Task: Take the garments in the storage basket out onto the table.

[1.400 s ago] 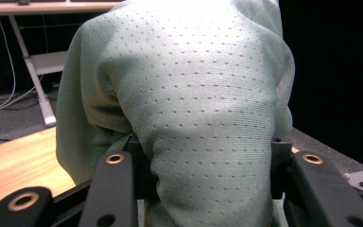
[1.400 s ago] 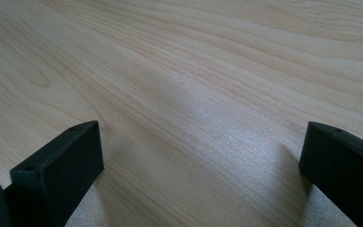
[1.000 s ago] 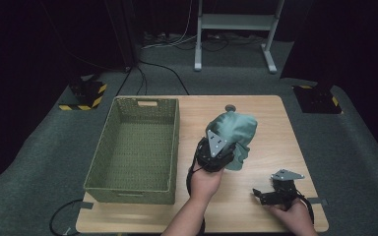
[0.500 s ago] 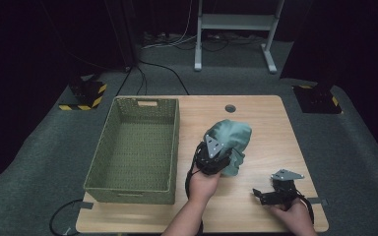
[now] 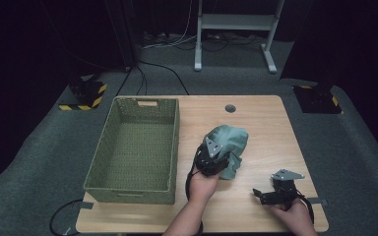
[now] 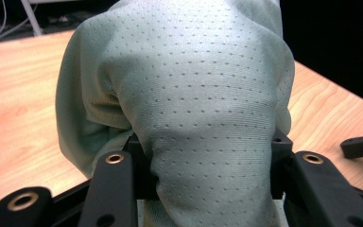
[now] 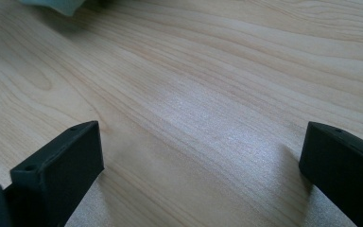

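Here, in the high view, the left tool [image 5: 215, 158] is seen pinching a bunched green cloth [image 5: 229, 145] near the middle of the desk [image 5: 261, 128], just beside the right wall of the green basket [image 5: 135, 147]. Compared with a second ago, the cloth bundle has been brought down and toward six o'clock; it is now slumped lower on the wood, and the round hole [image 5: 231, 108] at twelve o'clock of it is uncovered. The right tool [image 5: 265, 195] is held at five o'clock of the cloth, well apart from it, unchanged in place.

In the left gripper view, the cloth [image 6: 194, 94] is gripped between the two black jaws, the fabric squeezed into a ridge that rises over them, with desk wood [image 6: 19, 104] on either side.

In the right gripper view, the jaws are spread wide over bare desk [image 7: 208, 94], nothing between them; a corner of the cloth [image 7: 52, 5] is glimpsed at eleven o'clock.
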Demonstrator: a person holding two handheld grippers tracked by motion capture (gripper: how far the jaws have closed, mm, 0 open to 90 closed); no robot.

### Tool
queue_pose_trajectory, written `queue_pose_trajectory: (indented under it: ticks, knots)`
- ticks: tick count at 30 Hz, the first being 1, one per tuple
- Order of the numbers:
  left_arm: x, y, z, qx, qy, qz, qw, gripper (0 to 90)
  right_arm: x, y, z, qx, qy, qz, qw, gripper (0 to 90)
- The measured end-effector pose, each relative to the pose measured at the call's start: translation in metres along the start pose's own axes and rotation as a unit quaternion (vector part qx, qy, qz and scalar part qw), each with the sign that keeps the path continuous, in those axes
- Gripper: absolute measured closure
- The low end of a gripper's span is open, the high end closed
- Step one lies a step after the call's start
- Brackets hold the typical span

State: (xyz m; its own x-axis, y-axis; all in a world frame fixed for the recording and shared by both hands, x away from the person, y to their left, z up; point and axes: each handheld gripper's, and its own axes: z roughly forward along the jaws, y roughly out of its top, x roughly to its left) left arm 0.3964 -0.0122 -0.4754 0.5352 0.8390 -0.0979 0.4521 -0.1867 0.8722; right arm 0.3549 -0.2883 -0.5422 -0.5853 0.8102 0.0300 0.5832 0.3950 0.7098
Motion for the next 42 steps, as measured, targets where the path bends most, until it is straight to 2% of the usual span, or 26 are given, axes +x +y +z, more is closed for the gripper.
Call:
queue_pose_trajectory:
  ticks: [4, 11, 22, 27, 31, 37, 42]
  knots:
    - [0.004, -0.008, 0.009, 0.022, 0.004, -0.005, 0.9997, 53.3, 0.000, 0.000, 0.000, -0.001, 0.000, 0.001, 1.0000, 0.0]
    - [0.008, -0.014, 0.018, 0.044, 0.003, -0.011, 0.9990, 53.0, 0.000, 0.000, 0.000, -0.001, 0.001, 0.001, 1.0000, 0.1]
    - [0.010, -0.020, 0.032, 0.083, 0.003, -0.002, 0.9966, 52.0, 0.000, 0.000, 0.000, 0.000, -0.001, -0.001, 1.0000, 0.1]
    - [0.011, -0.021, 0.035, 0.093, 0.002, 0.003, 0.9957, 51.6, 0.000, 0.000, 0.000, 0.000, -0.001, -0.001, 1.0000, 0.0]
    - [0.010, -0.021, 0.041, 0.113, -0.004, 0.013, 0.9935, 50.9, 0.000, 0.000, 0.000, 0.001, -0.002, -0.002, 1.0000, 0.0]
    - [0.010, -0.021, 0.044, 0.126, -0.008, 0.023, 0.9917, 49.8, 0.000, 0.000, 0.000, 0.001, -0.002, -0.002, 1.0000, 0.1]
    - [0.011, -0.021, 0.045, 0.134, -0.017, 0.019, 0.9906, 46.9, 0.001, 0.000, 0.000, 0.001, -0.002, -0.002, 1.0000, 0.0]
